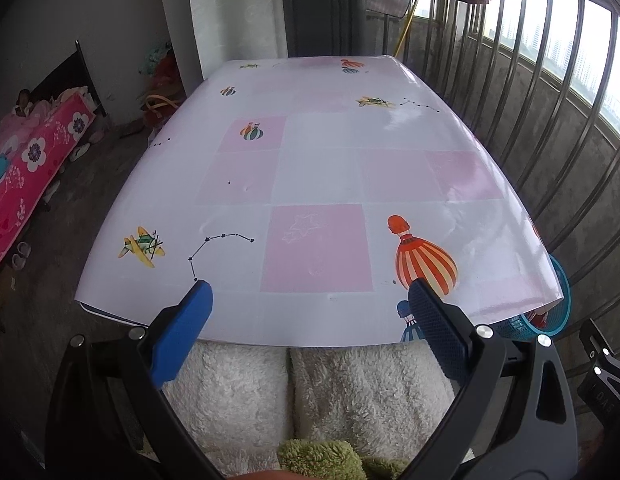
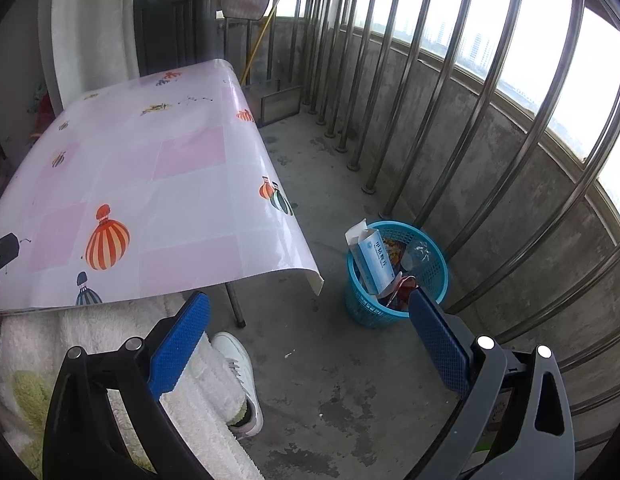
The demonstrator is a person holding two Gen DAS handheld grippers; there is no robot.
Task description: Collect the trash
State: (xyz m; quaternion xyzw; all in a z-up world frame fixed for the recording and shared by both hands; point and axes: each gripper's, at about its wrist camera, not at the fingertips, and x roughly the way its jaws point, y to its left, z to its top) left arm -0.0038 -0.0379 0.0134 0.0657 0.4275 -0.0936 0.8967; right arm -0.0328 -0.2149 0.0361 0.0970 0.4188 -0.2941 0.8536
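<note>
A blue mesh waste basket (image 2: pixel 430 280) stands on the concrete floor to the right of the table. It holds a white and blue carton (image 2: pixel 374 258), clear plastic (image 2: pixel 420 250) and colourful wrappers. Its rim also shows in the left wrist view (image 1: pixel 560 300) past the table's right corner. My right gripper (image 2: pixel 310 304) is open and empty, above the floor just left of the basket. My left gripper (image 1: pixel 308 292) is open and empty, over the near edge of the table (image 1: pixel 310 168). The table top carries only its pink and white printed cover.
Metal window bars (image 2: pixel 450 120) and a low concrete wall run along the right. A table leg (image 2: pixel 235 304) stands near the basket. The person's white fleece legs (image 1: pixel 310 392) and a white shoe (image 2: pixel 240 364) are below the grippers. A bed (image 1: pixel 30 168) is at far left.
</note>
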